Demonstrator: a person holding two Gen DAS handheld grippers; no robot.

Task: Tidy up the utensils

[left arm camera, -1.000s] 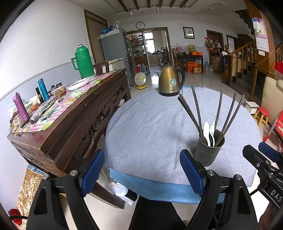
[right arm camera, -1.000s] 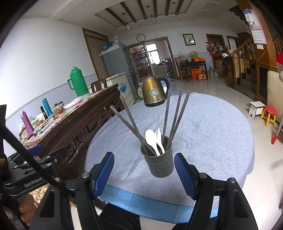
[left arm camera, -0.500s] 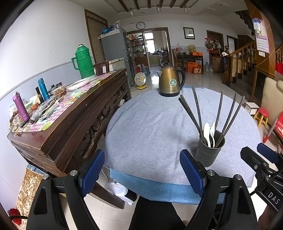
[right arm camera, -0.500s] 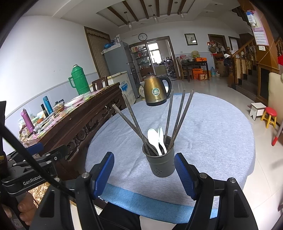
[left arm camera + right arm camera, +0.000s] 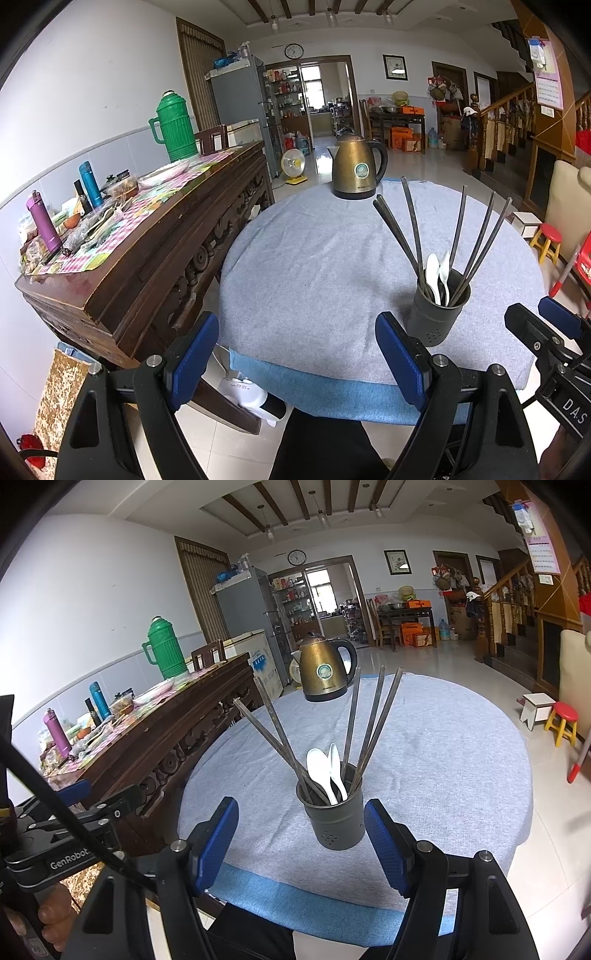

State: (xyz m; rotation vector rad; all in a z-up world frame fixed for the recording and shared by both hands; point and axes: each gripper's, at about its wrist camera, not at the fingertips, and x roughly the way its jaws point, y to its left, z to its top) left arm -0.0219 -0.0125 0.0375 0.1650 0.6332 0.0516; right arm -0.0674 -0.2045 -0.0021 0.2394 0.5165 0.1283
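Utensils, chopsticks (image 5: pixel 413 229) and white spoons (image 5: pixel 437 273), stand in the grey holder (image 5: pixel 439 314) right of the left gripper (image 5: pixel 297 363), its jaws spread, empty. From the right gripper (image 5: pixel 301 843), likewise spread, nothing has shifted; the sorting looks finished.

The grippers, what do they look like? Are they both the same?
Yes, they match. The left gripper and the right gripper each have chunky black frames with silver bolts and two flat blue pads as fingers. One body reads "GenRobot" in white, the other shows "DAS". A thin black cable runs across the left one.
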